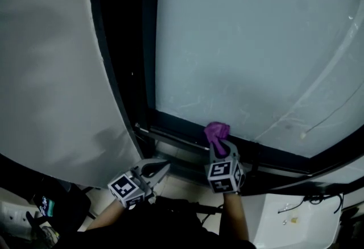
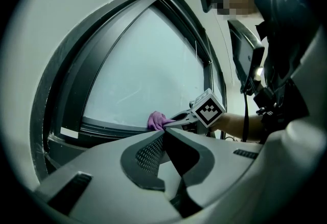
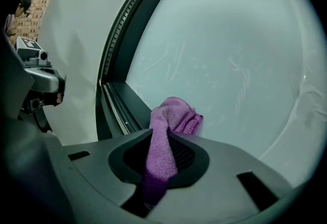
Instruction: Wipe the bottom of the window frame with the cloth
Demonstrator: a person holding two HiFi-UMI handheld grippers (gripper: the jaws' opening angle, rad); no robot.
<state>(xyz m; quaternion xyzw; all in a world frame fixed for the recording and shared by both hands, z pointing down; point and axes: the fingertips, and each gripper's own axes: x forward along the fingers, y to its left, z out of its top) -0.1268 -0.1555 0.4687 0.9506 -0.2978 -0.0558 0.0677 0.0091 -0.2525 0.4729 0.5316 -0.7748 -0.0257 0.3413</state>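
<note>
My right gripper is shut on a purple cloth, whose bunched end presses at the bottom of the dark window frame where it meets the frosted pane. From the right gripper view the cloth runs between the jaws and bulges out past the tips against the glass. My left gripper hangs lower left, below the frame, jaws shut with nothing between them. The left gripper view shows the cloth on the bottom rail beside the right gripper's marker cube.
A pale wall panel stands left of the window. The frame's dark vertical post runs up beside it. A white unit with cables sits at lower right. A person's forearms reach in from below.
</note>
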